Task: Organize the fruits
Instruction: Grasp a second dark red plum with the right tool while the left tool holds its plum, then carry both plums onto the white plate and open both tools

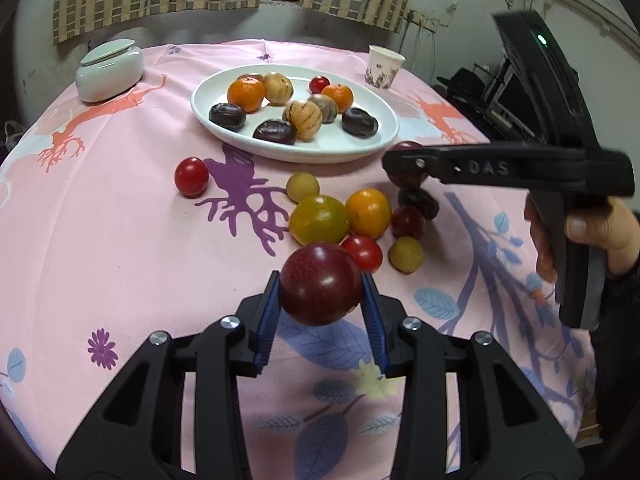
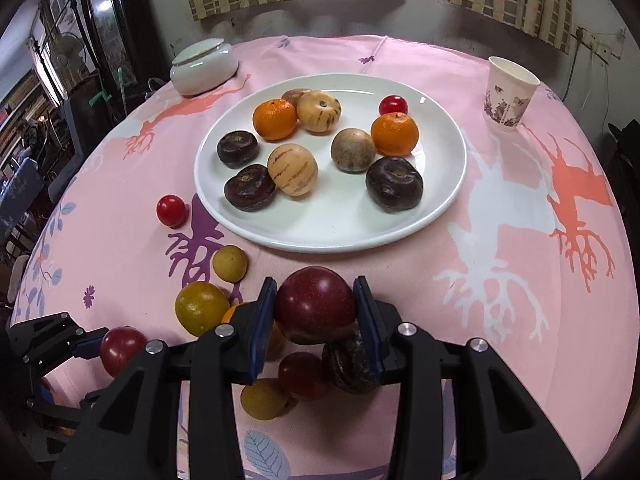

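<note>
A white plate (image 1: 340,146) (image 2: 440,200) holds oranges, striped melons, dark round fruits and a small red one. My left gripper (image 1: 321,292) is shut on a dark red plum (image 1: 320,284), lifted above the cloth near me. My right gripper (image 2: 315,306) is shut on another dark red plum (image 2: 314,304), held above loose fruit in front of the plate; it shows from the side in the left wrist view (image 1: 404,164). Loose fruit on the cloth: a yellow-green citrus (image 1: 318,219), an orange (image 1: 368,213), cherry tomatoes (image 1: 191,176), small yellow fruits (image 1: 302,187).
A pink patterned cloth (image 1: 140,240) covers the round table. A lidded white jar (image 1: 109,70) stands at the far left, a paper cup (image 2: 509,94) at the far right. Curtains and a wall lie behind; furniture stands beside the table.
</note>
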`<control>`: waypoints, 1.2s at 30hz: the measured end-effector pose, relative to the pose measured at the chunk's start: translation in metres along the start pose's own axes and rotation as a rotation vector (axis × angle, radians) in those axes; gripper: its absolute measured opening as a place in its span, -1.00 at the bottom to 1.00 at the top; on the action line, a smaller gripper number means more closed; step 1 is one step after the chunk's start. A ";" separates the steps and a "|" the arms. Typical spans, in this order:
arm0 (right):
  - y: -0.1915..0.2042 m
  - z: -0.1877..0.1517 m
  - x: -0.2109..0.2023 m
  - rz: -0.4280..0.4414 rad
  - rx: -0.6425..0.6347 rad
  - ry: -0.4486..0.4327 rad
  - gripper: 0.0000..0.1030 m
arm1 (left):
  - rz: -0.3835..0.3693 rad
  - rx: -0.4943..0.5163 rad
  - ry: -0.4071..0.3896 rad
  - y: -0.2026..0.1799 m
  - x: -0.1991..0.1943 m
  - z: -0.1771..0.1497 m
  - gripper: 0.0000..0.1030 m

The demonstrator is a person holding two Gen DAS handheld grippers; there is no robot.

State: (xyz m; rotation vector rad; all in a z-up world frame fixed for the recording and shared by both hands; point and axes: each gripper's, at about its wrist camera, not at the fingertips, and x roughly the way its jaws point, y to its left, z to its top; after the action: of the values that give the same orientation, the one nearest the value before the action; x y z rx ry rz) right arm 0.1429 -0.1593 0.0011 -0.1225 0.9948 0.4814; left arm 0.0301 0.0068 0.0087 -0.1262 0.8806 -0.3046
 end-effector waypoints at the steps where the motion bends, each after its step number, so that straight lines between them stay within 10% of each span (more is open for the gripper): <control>1: -0.001 0.000 -0.006 0.006 0.002 -0.014 -0.23 | -0.005 0.004 -0.002 -0.001 -0.003 0.003 -0.23; 21: -0.011 0.080 -0.002 0.023 0.010 -0.147 -0.23 | 0.219 0.043 -0.027 0.020 0.065 0.136 -0.23; 31: -0.028 0.085 0.045 0.084 0.134 -0.045 -0.22 | 0.148 -0.062 -0.001 0.039 0.102 0.164 -0.19; 36: -0.033 0.076 0.053 0.068 0.152 -0.009 -0.20 | 0.146 -0.141 -0.012 0.046 0.100 0.170 0.20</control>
State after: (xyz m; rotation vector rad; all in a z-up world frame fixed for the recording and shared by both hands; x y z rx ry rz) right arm 0.2399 -0.1468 -0.0050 0.0493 1.0253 0.4663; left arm 0.2315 0.0165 0.0315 -0.1927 0.8944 -0.1055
